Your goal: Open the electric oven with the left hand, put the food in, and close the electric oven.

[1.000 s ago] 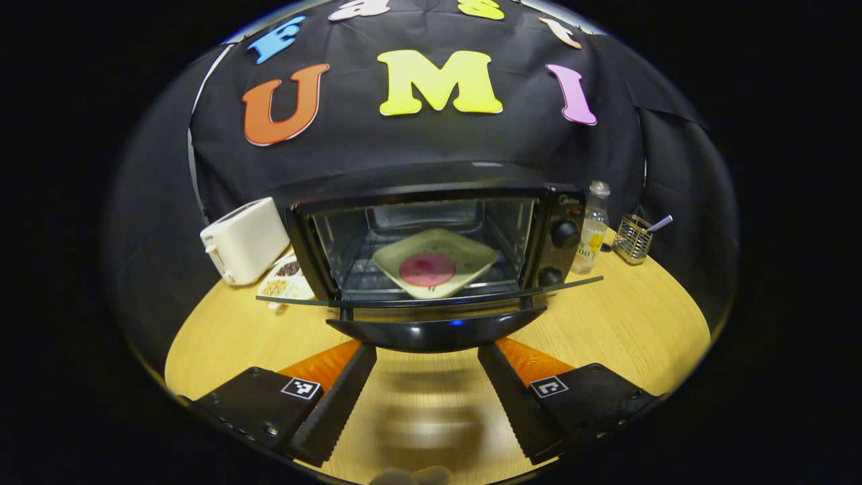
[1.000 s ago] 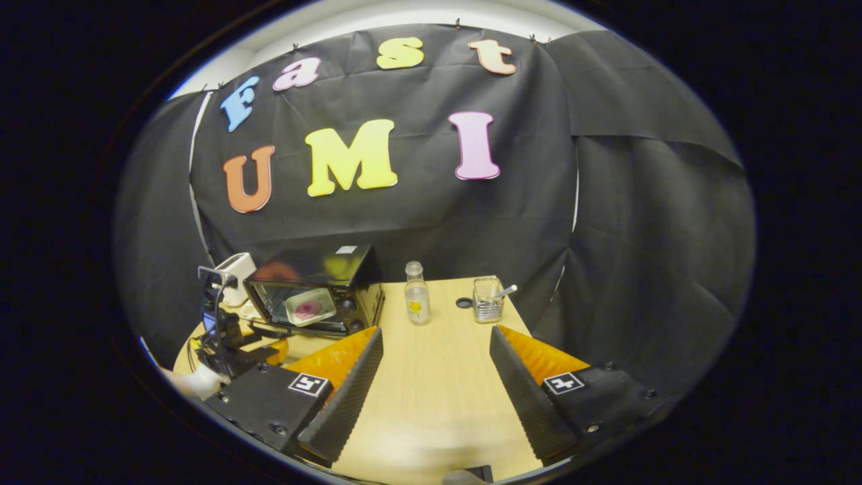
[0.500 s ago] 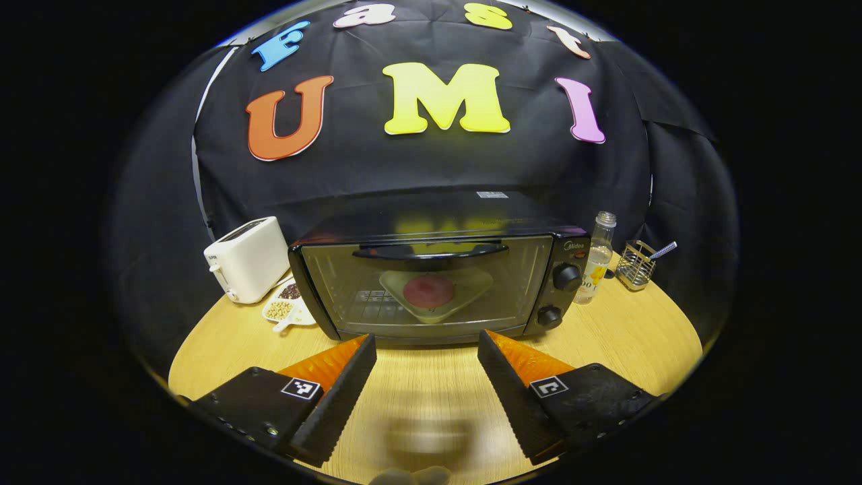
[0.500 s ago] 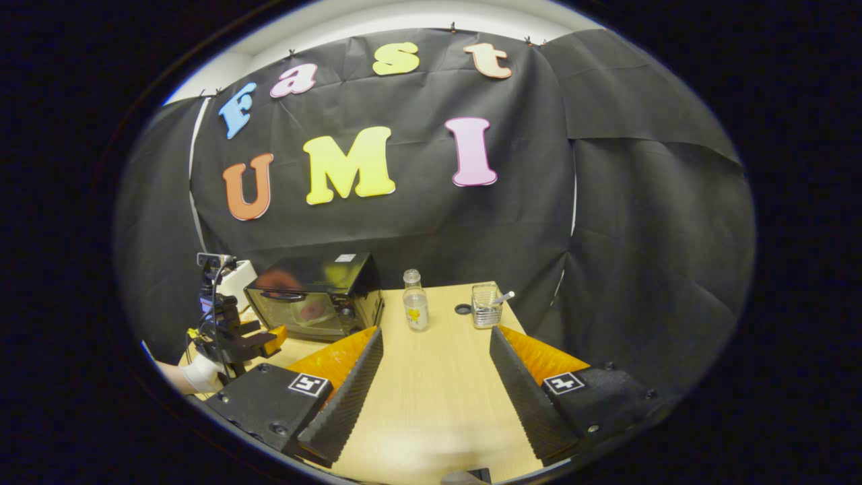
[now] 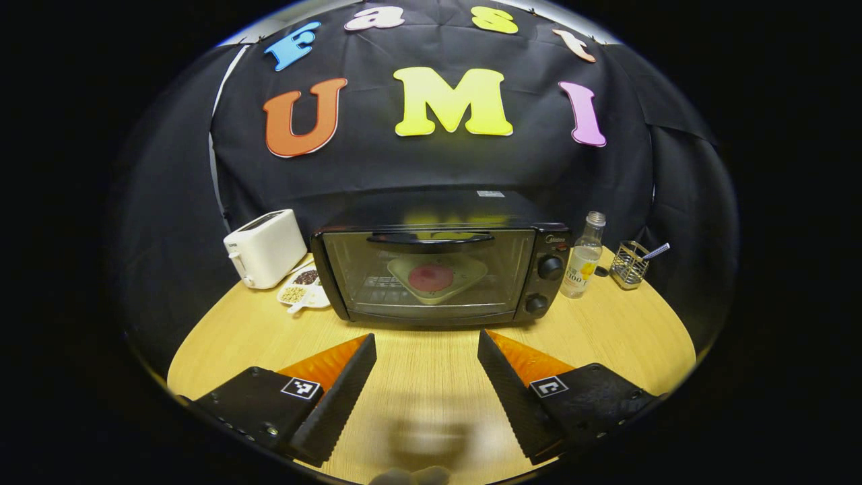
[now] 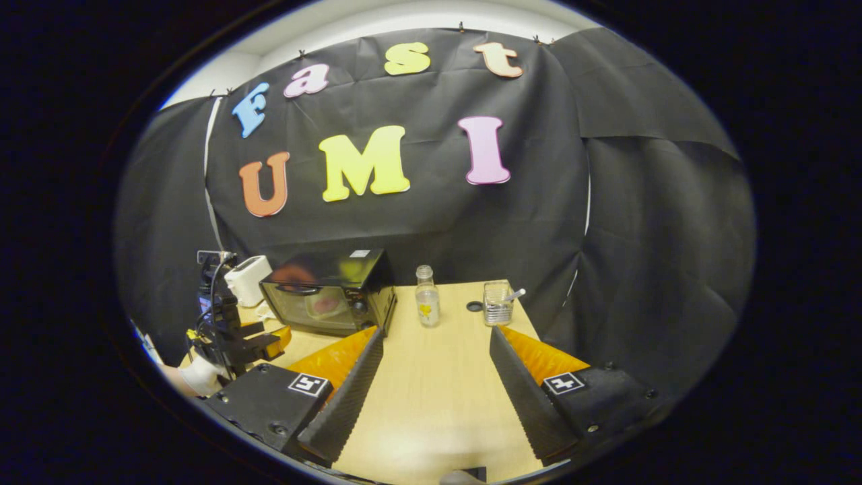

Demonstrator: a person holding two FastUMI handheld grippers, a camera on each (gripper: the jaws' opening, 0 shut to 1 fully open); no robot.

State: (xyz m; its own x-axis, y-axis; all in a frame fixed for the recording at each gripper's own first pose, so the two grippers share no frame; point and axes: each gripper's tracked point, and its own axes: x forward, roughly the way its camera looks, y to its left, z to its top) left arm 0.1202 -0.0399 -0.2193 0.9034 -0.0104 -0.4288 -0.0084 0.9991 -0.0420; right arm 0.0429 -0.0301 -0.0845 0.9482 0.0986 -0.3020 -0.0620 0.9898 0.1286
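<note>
The black electric oven stands at the back of the wooden table with its glass door shut. Through the glass I see a pale square plate with a round red piece of food on it, resting on the rack. My left gripper is open over the table, a short way in front of the oven and touching nothing. My right gripper is open too, over the table's right part, with nothing between its fingers. In the right gripper view the oven sits far left, with the left gripper before it.
A white toaster and a small dish of beans and seeds sit left of the oven. On its right stand a clear bottle and a wire holder with a utensil. A gloved hand holds the left gripper.
The oven door swung up from lying open to shut. My left gripper then drew back from the oven. The right gripper barely moved.
</note>
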